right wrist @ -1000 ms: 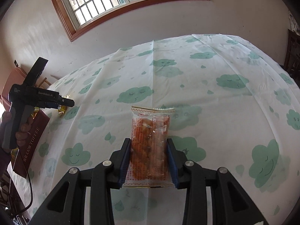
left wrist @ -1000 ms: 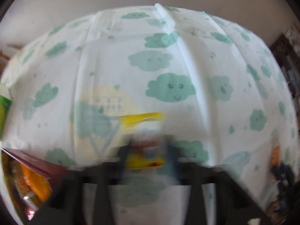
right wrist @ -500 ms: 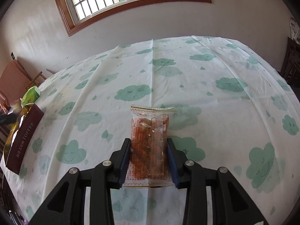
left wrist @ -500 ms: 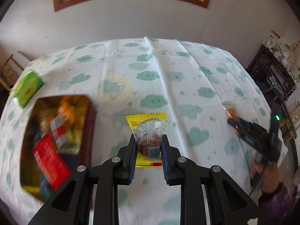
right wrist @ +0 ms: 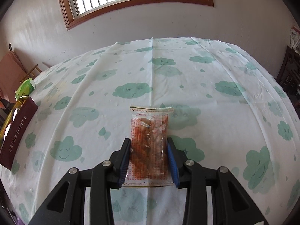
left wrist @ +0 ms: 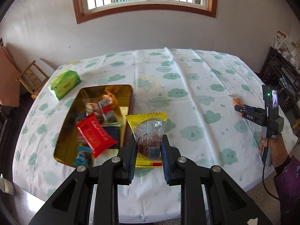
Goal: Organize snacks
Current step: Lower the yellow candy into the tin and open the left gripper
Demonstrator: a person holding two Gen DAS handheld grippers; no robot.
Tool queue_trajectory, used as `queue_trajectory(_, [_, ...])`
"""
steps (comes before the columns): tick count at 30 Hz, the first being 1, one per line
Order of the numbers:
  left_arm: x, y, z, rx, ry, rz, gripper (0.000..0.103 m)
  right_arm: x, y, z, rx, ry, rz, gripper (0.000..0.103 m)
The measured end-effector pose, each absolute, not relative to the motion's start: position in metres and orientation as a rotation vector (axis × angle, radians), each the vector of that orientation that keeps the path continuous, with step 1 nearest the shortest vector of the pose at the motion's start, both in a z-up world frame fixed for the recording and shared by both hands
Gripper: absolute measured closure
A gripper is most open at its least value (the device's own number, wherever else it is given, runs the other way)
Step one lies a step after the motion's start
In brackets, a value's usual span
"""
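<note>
Left gripper (left wrist: 148, 151) clamps a yellow-wrapped cake (left wrist: 148, 135) beside the toffee tin (left wrist: 65, 118) — probably headed in; right gripper (right wrist: 149, 159) pinches an orange snack packet (right wrist: 150, 142).

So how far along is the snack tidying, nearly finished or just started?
Partly done. Several packets already lie in the open tin. In hand: the left gripper clamps a yellow-wrapped cake near the tin, and the right gripper clamps an orange snack packet. Still left: both packets go in. The green packet beside the tin may follow.
</note>
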State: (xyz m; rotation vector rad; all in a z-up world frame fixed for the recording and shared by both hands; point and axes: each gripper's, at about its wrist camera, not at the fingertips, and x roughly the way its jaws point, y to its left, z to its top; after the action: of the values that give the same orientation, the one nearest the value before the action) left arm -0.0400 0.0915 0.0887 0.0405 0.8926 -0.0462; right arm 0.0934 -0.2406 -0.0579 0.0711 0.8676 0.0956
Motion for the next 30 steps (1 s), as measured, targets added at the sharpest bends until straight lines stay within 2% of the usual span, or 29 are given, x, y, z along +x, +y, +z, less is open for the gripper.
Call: queue_trajectory(30, [-0.041, 0.18, 0.06, 0.007, 0.891, 0.136, 0.082, 0.094, -0.229, -0.059, -0.029, 0.877, 0.05, 0.066])
